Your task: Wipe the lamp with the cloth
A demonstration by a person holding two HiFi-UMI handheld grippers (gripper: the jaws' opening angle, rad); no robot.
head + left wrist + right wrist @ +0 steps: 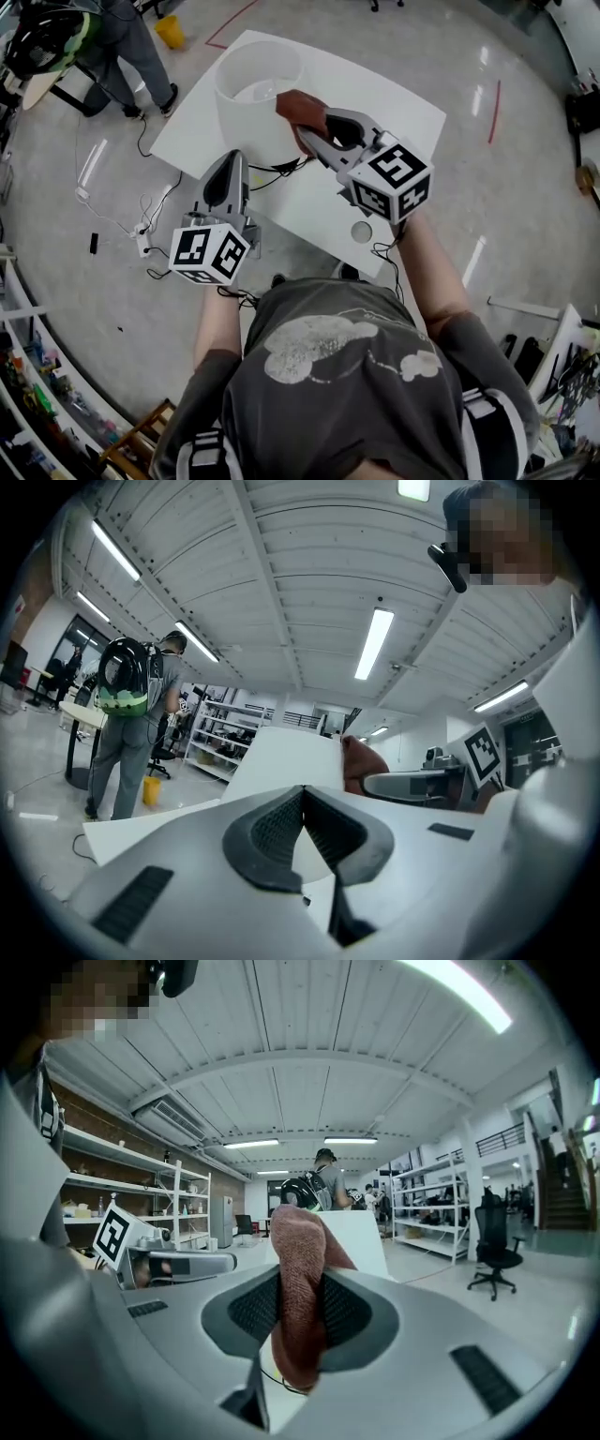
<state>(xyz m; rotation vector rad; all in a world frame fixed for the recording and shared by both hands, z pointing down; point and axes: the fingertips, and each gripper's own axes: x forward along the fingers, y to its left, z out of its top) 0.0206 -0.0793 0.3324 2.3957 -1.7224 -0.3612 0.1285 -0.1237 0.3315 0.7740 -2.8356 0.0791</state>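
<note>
A white drum-shaped lamp shade (255, 92) stands at the far side of the white table (394, 112). My right gripper (304, 133) is shut on a reddish-brown cloth (297, 106), which it holds against the shade's right side. In the right gripper view the cloth (300, 1307) hangs pinched between the jaws, with the shade (358, 1237) just behind it. My left gripper (234, 159) sits lower left, jaws shut on nothing and pointing at the lamp's foot. In the left gripper view the left gripper (302, 795) shows closed tips, with the shade (281, 761) and the cloth (362, 761) beyond them.
A black cable (281, 170) runs across the table under the lamp. A small round disc (361, 231) lies near the table's front edge. On the floor at left are white cables (141, 216), a yellow bucket (170, 31) and a person with a backpack (122, 37).
</note>
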